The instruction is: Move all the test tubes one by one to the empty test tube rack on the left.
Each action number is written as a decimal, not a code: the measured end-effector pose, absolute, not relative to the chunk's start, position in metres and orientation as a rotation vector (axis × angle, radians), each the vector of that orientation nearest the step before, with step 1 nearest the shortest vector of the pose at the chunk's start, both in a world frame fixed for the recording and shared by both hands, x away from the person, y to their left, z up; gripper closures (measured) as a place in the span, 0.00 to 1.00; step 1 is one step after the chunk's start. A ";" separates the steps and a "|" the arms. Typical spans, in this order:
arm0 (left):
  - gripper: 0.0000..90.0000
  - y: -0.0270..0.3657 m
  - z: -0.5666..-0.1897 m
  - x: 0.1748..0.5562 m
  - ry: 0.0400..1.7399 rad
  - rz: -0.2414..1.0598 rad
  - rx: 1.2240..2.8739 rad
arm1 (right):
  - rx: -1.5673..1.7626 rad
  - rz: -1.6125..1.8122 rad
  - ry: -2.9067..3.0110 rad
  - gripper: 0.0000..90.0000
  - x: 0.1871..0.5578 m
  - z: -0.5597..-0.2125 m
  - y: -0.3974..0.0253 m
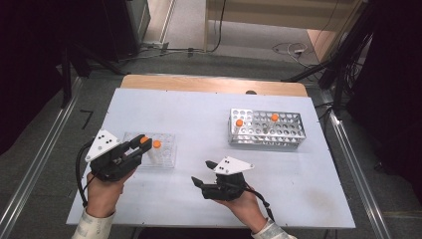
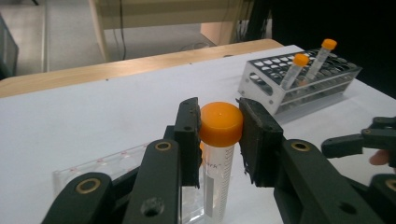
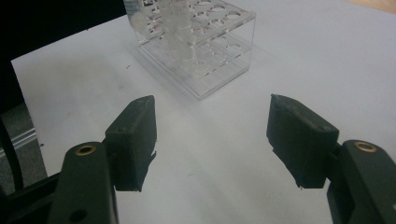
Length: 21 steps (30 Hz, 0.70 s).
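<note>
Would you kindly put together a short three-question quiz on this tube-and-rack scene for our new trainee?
1. True or false: the left tool has its jaws around the orange cap of a tube.
2. How many orange-capped tubes stand in the metal rack?
A. none
B. two
C. five
3. Fill in: the right tool holds ____ between its jaws.

Key
1. True; the cap sits between the two jaws, above the clear rack.
2. B; two capped tubes rise from it.
3. Nothing; its jaws stand wide apart above the white table.
</note>
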State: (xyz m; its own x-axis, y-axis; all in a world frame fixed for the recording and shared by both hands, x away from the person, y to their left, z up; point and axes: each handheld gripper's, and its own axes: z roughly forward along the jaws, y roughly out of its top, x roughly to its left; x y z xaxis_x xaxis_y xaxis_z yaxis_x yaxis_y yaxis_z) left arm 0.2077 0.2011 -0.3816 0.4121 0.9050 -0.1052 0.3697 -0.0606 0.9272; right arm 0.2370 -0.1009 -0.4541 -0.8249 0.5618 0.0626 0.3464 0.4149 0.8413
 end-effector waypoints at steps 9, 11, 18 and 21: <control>0.77 0.211 -0.383 0.213 1.186 0.739 1.620 | 0.807 1.365 2.438 0.35 0.238 -0.454 -0.101; 0.77 0.212 -0.383 0.215 1.192 0.760 1.617 | 0.806 1.366 2.438 0.35 0.238 -0.454 -0.101; 0.77 0.215 -0.385 0.221 1.207 0.796 1.604 | 0.808 1.367 2.434 0.35 0.238 -0.454 -0.102; 0.77 0.217 -0.386 0.224 1.217 0.800 1.600 | 0.808 1.366 2.434 0.35 0.238 -0.454 -0.102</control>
State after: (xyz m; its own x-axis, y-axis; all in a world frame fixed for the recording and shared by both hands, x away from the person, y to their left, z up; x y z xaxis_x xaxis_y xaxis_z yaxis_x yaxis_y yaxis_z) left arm 0.2242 0.2172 -0.3860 0.2939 0.9550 -0.0400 0.3417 -0.0659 0.9375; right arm 0.2379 -0.1019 -0.4539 -0.8198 0.5692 0.0623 0.3497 0.4116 0.8416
